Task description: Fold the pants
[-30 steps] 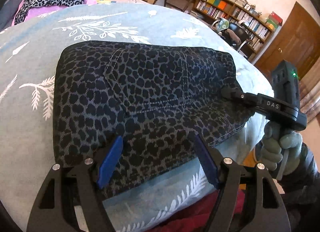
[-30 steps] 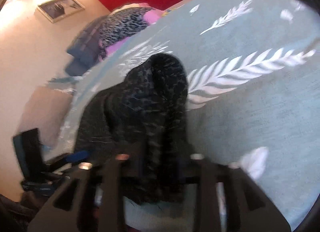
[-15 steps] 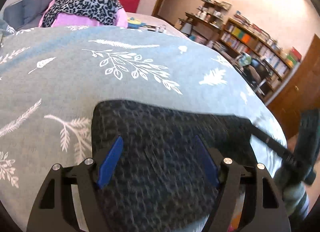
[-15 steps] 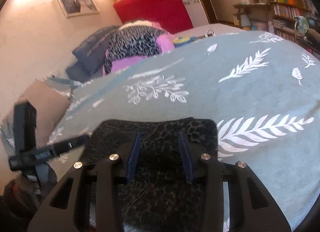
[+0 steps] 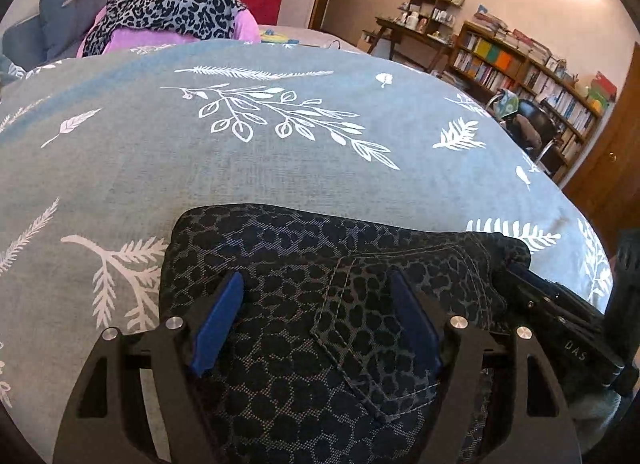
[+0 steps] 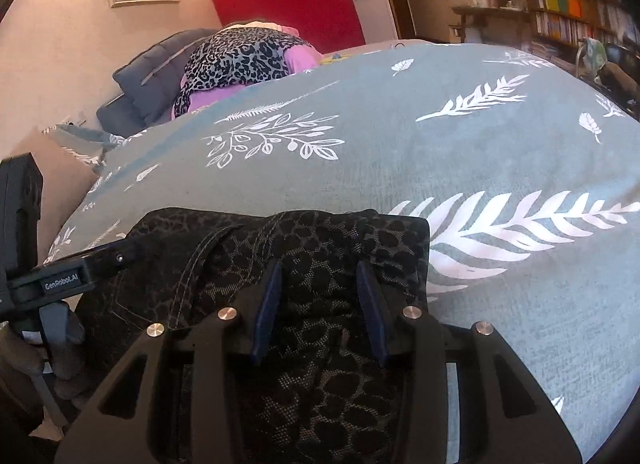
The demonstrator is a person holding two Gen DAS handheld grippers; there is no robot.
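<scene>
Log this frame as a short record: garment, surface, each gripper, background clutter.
garment: dark leopard-print pants, folded into a compact bundle
surface: blue-grey bedspread with white leaf print
left gripper: jaws wide, astride the pants; grip unclear
right gripper: jaws narrower, fabric between them; grip unclear
background: leopard-print cloth on pink bundle, bookshelf

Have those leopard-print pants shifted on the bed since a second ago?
Yes. The pants have been dragged toward the near edge of the bedspread: its white branch print, previously hidden behind them, is now uncovered.
</scene>
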